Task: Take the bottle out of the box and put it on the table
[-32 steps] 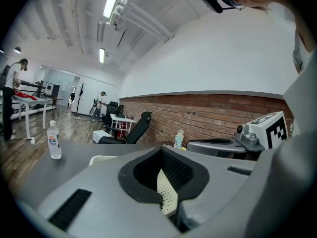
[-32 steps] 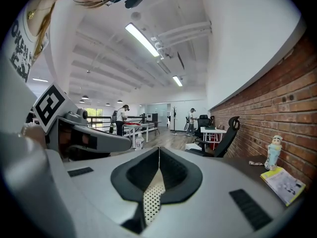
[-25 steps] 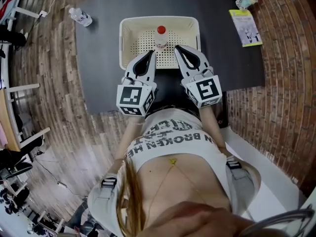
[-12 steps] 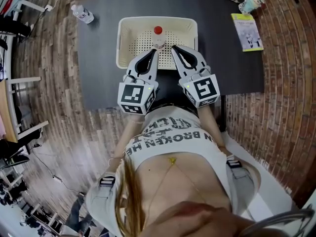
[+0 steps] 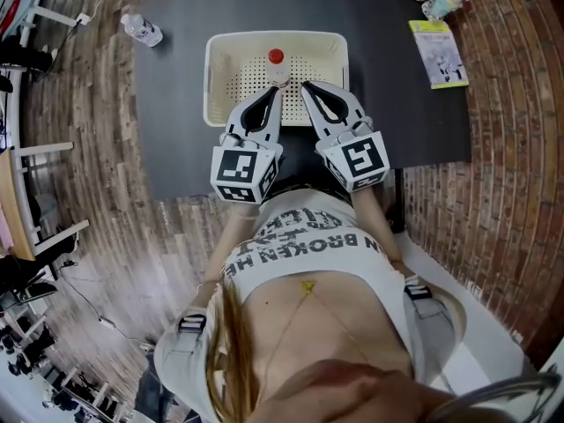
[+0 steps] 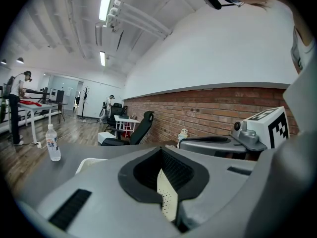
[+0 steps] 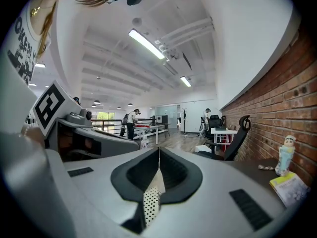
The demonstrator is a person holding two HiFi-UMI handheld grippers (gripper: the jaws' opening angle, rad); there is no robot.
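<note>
A dark grey rectangular table (image 5: 176, 104) carries a cream plastic box with a perforated floor (image 5: 211, 77), set near the person's edge. The task's clear bottle with a red cap (image 5: 278, 70) stands upright inside the box, around the middle of its floor and nearer the person's side. The left gripper (image 5: 275, 93) and the right gripper (image 5: 306, 86) reach over the near wall of the box side by side, their tips just to either side of the bottle's lower part in the head view; whether either touches it cannot be told. In each gripper's own view the jaws are clenched tip to tip with nothing between them, and only the dotted cream floor of the box shows through the slot behind the tips. A second clear plastic bottle with a white cap (image 5: 141, 29) lies at the table's far left corner, well apart from the box. At the far right corner lie a yellow-green booklet (image 5: 438, 49) and, just beyond it, a small pale figurine (image 5: 443, 0).
</note>
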